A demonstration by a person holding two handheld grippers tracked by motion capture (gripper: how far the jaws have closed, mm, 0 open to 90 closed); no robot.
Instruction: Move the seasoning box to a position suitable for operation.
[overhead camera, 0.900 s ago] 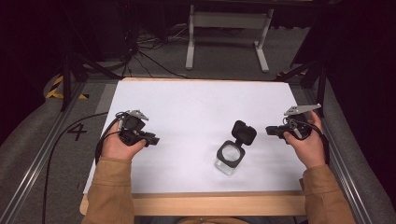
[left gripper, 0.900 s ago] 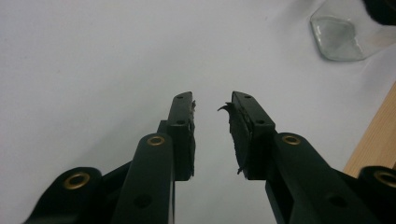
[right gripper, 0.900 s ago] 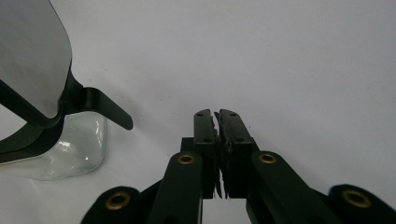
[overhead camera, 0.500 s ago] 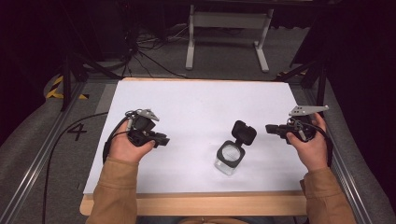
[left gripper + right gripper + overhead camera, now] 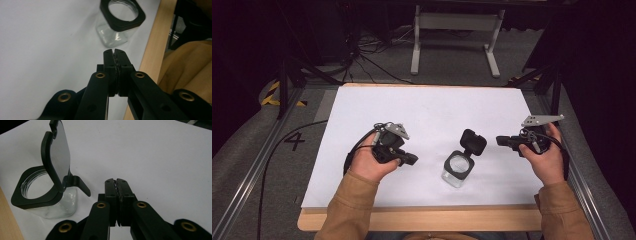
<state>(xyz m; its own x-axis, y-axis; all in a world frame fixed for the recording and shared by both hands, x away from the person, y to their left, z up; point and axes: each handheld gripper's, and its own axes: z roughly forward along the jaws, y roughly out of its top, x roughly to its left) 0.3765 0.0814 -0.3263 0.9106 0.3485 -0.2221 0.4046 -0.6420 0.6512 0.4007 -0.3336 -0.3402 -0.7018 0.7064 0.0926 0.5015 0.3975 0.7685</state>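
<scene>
jaws of the left gripper (image 5: pixel 115 53) are pressed together with nothing between them; in the left gripper view the two black tips meet along a thin seam, and they touch nothing. just ahead of those tips stands a small glass jar (image 5: pixel 113 35) with a square black collar around its round mouth, upright on the white sheet (image 5: pixel 45 42) that covers the table, close to the wooden edge (image 5: pixel 152 47) on the person's side. a tan sleeve (image 5: pixel 186 65) shows beyond that edge.

jaws of the right gripper (image 5: pixel 116 182) are likewise closed on themselves, empty, tips flush. in the right gripper view the jar sits near them and off to the left, and its black hinged lid (image 5: pixel 57 157) is flipped up, standing nearly upright above the collar with its flat inner face turned toward this gripper. the tips are apart from both lid and jar.

seen from the high view, the jar (image 5: pixel 457 168) stands between the two hands, toward the near edge of the sheet and right of its middle, with the lid (image 5: pixel 473 142) raised on its far side. the left gripper (image 5: pixel 411 160) is held beside the jar on its left, pointing at it, near but clear of it. the right gripper (image 5: pixel 501 141) is held on the other side, pointing at the lid, also clear of it.
</scene>
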